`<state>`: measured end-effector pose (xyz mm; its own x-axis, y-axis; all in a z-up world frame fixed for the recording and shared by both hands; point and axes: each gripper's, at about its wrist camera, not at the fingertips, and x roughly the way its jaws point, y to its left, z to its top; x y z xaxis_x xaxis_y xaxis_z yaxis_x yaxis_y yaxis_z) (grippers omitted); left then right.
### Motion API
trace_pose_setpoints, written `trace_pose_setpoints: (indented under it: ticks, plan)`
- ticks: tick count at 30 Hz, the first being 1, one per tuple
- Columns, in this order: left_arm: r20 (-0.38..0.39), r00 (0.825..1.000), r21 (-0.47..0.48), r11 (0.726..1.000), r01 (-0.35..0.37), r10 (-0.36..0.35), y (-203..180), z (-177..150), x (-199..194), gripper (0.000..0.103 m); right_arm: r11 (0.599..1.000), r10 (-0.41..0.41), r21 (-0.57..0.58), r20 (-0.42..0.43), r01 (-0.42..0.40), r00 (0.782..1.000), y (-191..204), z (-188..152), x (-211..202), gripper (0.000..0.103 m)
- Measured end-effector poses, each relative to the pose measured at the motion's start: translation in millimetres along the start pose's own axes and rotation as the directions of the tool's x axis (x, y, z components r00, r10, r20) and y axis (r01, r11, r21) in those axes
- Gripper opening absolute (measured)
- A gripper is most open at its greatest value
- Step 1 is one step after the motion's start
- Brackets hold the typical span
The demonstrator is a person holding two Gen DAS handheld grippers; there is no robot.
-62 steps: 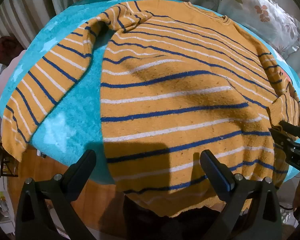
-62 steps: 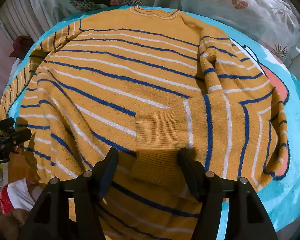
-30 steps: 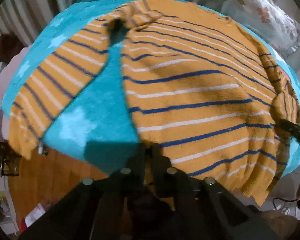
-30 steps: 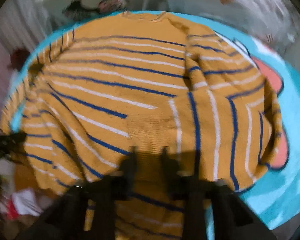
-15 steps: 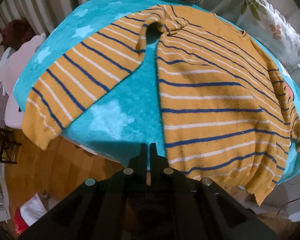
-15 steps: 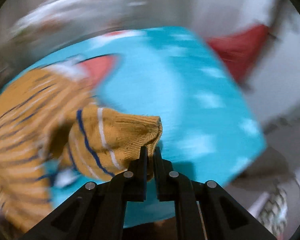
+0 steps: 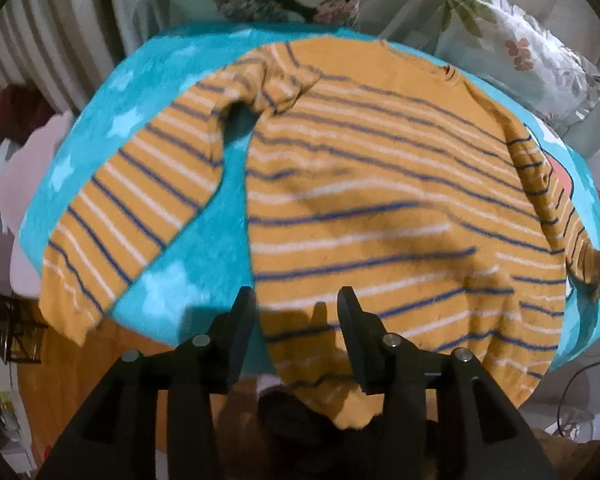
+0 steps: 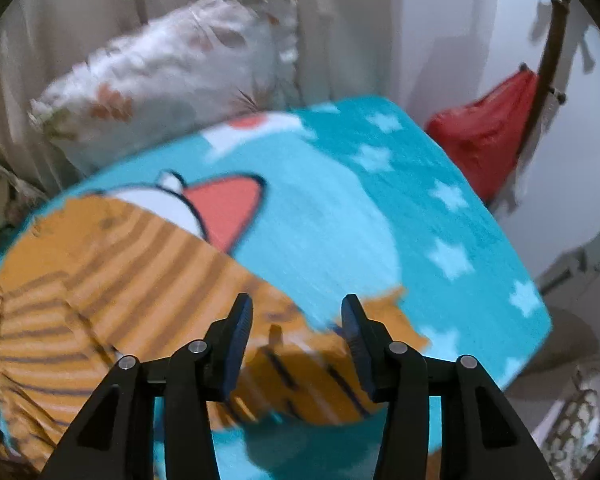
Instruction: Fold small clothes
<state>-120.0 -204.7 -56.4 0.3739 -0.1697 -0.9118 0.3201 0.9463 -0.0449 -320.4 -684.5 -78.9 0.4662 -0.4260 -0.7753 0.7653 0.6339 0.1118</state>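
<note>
From the left wrist view, the mustard-yellow knitted sweater with navy and white stripes (image 7: 380, 200) lies spread flat on a turquoise fleece blanket with pale stars (image 7: 204, 248), hem nearest the camera and neckline far off, so its long axis runs straight away from the left claw (image 7: 296, 300). That claw stands open with nothing between its fingers, poised just above the hem near the sweater's left edge. One sleeve (image 7: 132, 208) is splayed out to the left, well apart from the body; the other trails down the right edge. A floral pillow (image 7: 516, 56) sits beyond the neckline.

From the right wrist view — blurred by motion — the right claw (image 8: 296, 312) is likewise open and empty, hovering over the right sleeve's cuff end (image 8: 332, 364), which lies just below and between its fingers on the blanket. A red bag (image 8: 488, 136) hangs beyond the corner.

The right claw seems nearer its sleeve, so folding that sleeve inward across the body looks like the likely next step. No writing or label is readable.
</note>
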Motion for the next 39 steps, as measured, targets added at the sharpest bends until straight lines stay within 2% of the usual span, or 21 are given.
trace_pose_setpoints:
  ticks: [1,5,7,9,14,17,19,21,24,27,30,31,33,35,36,37,38,39]
  plan:
    - [0.007,1.000,0.005,1.000,-0.002,0.002,-2,4,-1,0.042,0.999,0.036,-0.010,0.002,-0.036,0.999,11,4,4,0.059]
    - [0.042,0.999,0.029,0.999,-0.020,0.018,-9,32,-5,0.044,0.983,0.138,-0.114,-0.039,-0.141,0.990,50,15,27,0.059]
    - [0.059,0.998,0.044,0.999,-0.020,0.017,-12,44,-6,0.056,0.969,0.174,-0.169,-0.067,-0.183,0.983,75,16,40,0.059]
    - [0.070,0.998,0.068,0.998,-0.010,0.005,-15,60,-5,0.057,0.954,0.195,-0.216,-0.087,-0.210,0.977,100,17,54,0.059]
    - [0.111,0.993,0.198,0.980,0.009,-0.031,-27,131,20,0.059,0.924,0.242,-0.267,-0.146,-0.273,0.959,159,36,95,0.060]
    - [0.116,0.990,0.255,0.966,0.052,-0.084,-33,180,44,0.060,0.906,0.227,-0.325,-0.172,-0.272,0.959,201,52,114,0.060]
    - [0.106,0.988,0.291,0.954,0.077,-0.113,-40,211,63,0.067,0.892,0.245,-0.336,-0.204,-0.303,0.948,224,62,125,0.064]
    - [0.092,0.986,0.349,0.932,0.098,-0.138,-54,244,89,0.067,0.878,0.257,-0.354,-0.222,-0.323,0.941,247,75,135,0.067]
    - [0.072,0.987,0.440,0.893,0.097,-0.143,-73,275,123,0.067,0.859,0.271,-0.371,-0.254,-0.353,0.928,276,86,155,0.068]
    - [0.040,0.987,0.503,0.857,0.116,-0.157,-84,296,151,0.067,0.848,0.289,-0.358,-0.308,-0.392,0.907,299,93,178,0.068]
    - [-0.009,0.985,0.526,0.837,0.149,-0.170,-89,310,175,0.067,0.835,0.302,-0.351,-0.352,-0.424,0.886,315,93,194,0.069]
    - [-0.025,0.984,0.531,0.831,0.162,-0.176,-91,312,180,0.067,0.835,0.299,-0.353,-0.355,-0.423,0.886,317,92,196,0.073]
    - [-0.057,0.982,0.545,0.819,0.181,-0.179,-95,316,187,0.067,0.830,0.290,-0.373,-0.345,-0.414,0.893,323,93,198,0.075]
    - [-0.078,0.979,0.560,0.804,0.200,-0.189,-98,314,188,0.052,0.818,0.294,-0.393,-0.342,-0.420,0.892,332,93,197,0.074]
    - [-0.090,0.975,0.578,0.787,0.216,-0.202,-102,312,184,0.028,0.809,0.298,-0.404,-0.344,-0.427,0.890,335,92,196,0.064]
    - [-0.083,0.977,0.590,0.781,0.206,-0.195,-102,308,181,0.008,0.801,0.291,-0.423,-0.342,-0.423,0.893,338,90,194,0.039]
    - [-0.054,0.985,0.616,0.771,0.165,-0.167,-107,304,176,0.009,0.789,0.287,-0.442,-0.350,-0.427,0.892,341,89,191,0.025]
    - [-0.021,0.989,0.637,0.760,0.126,-0.147,-112,301,171,0.008,0.778,0.300,-0.439,-0.368,-0.448,0.880,342,88,189,0.009]
